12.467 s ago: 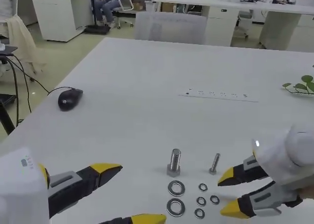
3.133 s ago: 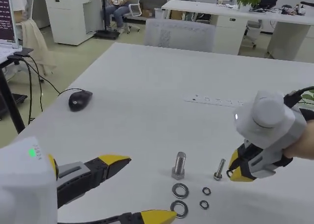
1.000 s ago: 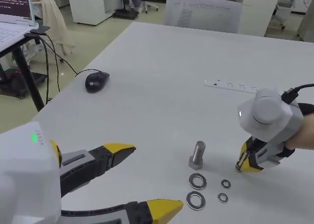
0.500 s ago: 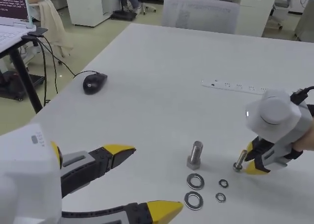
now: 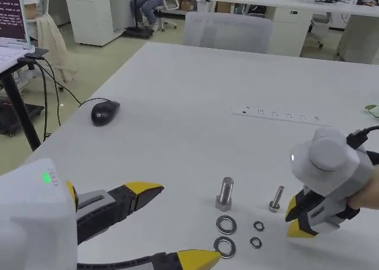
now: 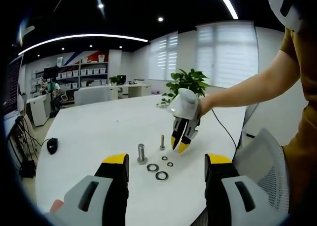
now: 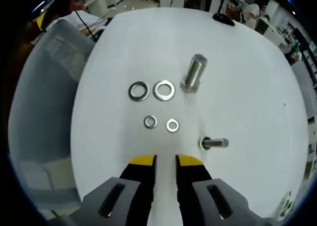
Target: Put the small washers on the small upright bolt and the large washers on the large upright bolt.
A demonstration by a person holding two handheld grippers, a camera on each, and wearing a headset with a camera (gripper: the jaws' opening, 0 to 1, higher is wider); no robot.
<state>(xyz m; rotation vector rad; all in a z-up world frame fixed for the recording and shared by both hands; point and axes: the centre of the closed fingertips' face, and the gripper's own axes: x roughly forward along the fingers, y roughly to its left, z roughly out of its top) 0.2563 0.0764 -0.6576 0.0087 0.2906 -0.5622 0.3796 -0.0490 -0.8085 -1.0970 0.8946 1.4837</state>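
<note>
Right tool (image 5: 293, 219) nearer: jaws narrowly parted, empty, just beside small upright bolt (image 5: 276, 198). Two small washers (image 5: 259, 225) flat on tabletop (image 5: 177, 122), straight ahead of its tips, between it and large washers (image 5: 225, 224). Left tool (image 5: 177, 225) wide open, empty, well apart.

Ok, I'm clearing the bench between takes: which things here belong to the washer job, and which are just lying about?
Job: large bolt, small bolt, two large washers, two small washers lying on the table.
Lying about: mouse, power strip, chair at the far edge.
</note>
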